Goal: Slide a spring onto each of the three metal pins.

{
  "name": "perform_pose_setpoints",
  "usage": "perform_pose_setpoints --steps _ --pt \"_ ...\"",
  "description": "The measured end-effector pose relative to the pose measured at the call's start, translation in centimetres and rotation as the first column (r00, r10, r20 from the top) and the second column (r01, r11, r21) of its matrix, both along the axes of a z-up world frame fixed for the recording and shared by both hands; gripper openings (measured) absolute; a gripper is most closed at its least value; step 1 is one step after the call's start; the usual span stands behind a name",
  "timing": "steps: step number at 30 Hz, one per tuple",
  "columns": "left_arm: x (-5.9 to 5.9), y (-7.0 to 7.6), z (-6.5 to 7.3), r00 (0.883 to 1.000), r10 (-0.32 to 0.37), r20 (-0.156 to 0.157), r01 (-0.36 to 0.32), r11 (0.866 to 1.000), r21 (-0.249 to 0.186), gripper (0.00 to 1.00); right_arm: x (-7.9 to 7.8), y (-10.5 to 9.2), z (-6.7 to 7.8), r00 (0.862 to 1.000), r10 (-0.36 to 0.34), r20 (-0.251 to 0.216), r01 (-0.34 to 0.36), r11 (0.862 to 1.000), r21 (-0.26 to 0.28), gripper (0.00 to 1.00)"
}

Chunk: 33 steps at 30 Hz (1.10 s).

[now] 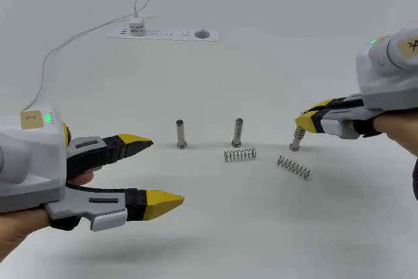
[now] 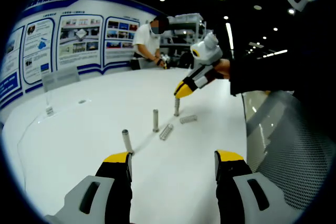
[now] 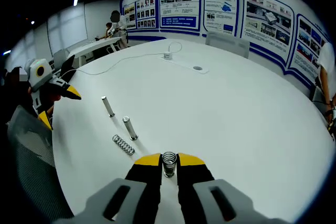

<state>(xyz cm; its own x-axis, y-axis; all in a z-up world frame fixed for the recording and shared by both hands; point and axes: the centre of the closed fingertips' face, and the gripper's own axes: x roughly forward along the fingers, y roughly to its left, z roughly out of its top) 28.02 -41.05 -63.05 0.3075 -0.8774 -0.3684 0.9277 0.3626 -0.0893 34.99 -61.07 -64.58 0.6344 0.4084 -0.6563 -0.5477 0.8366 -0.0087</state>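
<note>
Head view: three upright metal pins are shown in a row on the white table; left pin, middle pin, right pin.
Right gripper: held at the top of the right pin; jaws are clamped on the first spring, which is seated over the pin's upper part.
Left gripper: held near and left of the row, well apart from the pins; jaws are spread wide, with nothing between them.
Loose springs: the second spring is laid flat just near of the middle pin; the third spring is laid flat just near of the right pin.
Done: the first spring is judged to be going onto the right pin; it is not yet released.
Left to do: the left pin and middle pin are bare; two springs are yet to be fitted.
</note>
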Motion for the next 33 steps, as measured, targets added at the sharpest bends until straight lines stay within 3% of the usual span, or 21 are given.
perform_pose_setpoints --steps 13,22,33 --pt "-0.2 -0.1 -0.1 1.000 -0.015 -0.001 0.015 1.000 0.002 0.64 -0.3 -0.1 -2.2 0.999 -0.005 -0.041 0.005 1.000 -0.019 0.12" --pt "-0.6 -0.8 -0.5 0.999 -0.055 0.002 0.054 0.998 0.026 0.63 -0.5 -0.1 -2.1 0.999 -0.013 -0.042 0.012 1.000 -0.010 0.15" --pt "-0.3 -2.6 -0.6 0.992 -0.127 0.018 0.126 0.990 0.056 0.60 -1.5 -0.6 -0.2 1.000 -0.028 0.001 0.028 1.000 0.006 0.20"
